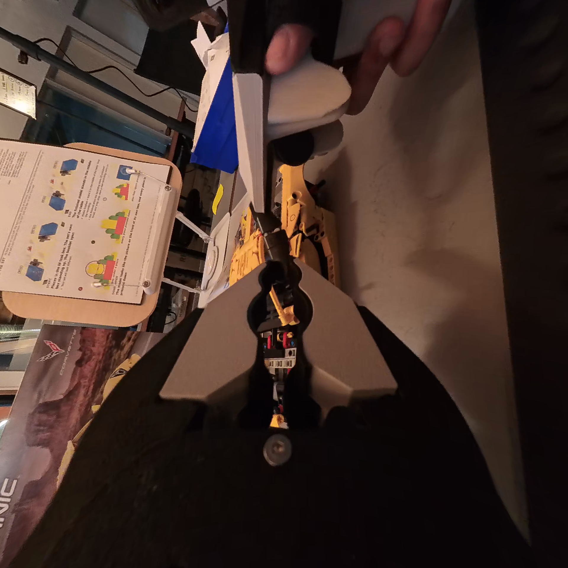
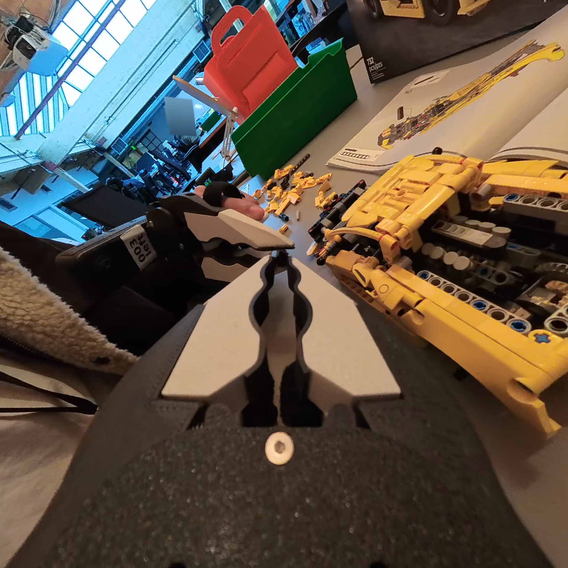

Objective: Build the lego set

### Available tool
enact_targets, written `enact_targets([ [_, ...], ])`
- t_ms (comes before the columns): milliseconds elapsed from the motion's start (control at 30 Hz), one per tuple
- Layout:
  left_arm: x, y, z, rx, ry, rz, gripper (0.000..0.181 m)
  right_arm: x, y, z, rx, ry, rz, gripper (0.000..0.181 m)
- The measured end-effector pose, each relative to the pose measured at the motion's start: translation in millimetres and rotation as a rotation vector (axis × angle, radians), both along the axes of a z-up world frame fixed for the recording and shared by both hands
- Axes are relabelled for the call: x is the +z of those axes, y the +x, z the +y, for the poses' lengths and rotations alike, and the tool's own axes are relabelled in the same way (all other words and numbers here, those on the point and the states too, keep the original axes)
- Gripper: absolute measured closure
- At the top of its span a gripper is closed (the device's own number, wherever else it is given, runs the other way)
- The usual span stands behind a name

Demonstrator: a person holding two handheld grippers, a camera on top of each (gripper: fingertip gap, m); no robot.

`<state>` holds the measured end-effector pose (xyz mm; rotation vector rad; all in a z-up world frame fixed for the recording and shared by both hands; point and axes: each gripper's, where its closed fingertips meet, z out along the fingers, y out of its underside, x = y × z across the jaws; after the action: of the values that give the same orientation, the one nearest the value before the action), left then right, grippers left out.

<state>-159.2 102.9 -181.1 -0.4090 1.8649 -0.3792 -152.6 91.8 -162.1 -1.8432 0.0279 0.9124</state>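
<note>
Left claw: narrow. Its tips pinch the near end of a small black part. I hold it with a hand that shows behind its body in the right wrist view.

Right claw: narrow, with the same black part between its tips. In the left wrist view the right claw comes in from ahead and meets the far end of the part. The 2 claws stand tip to tip, with only the part between them. I cannot tell whether the part is 1 piece or 2 joined.

Car: yellow, partly built. It rests on the surface just right of the right claw's tips, with its beams and pins exposed along the near side. From the left claw, the car lies directly beyond the tips.

Loose pieces: mostly yellow with a few black ones, scattered ahead of the right claw, near the car.

Further ahead of the right claw:
- a green bin
- a red bag behind the bin
- an open booklet, ahead and to the right
- the box, past the booklet

Left of the left claw, a printed sheet stands on a wooden stand.
</note>
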Motion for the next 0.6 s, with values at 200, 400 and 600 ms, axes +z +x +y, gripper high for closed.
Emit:
enact_targets([
  [200,-0.9,-0.9,-4.8,-0.003,-0.006,0.014,0.172,-2.1,-0.4,-2.9,0.021,-0.015,0.011,0.175],
  [400,-6.2,-1.5,-4.7,0.001,0.011,0.036,0.173,-7.2,-2.8,-4.2,0.035,-0.036,-0.006,0.175],
  [600,-7.5,-1.7,-6.7,0.004,0.016,0.044,0.174,-9.0,-3.1,-5.0,0.042,-0.047,0.006,0.175],
])
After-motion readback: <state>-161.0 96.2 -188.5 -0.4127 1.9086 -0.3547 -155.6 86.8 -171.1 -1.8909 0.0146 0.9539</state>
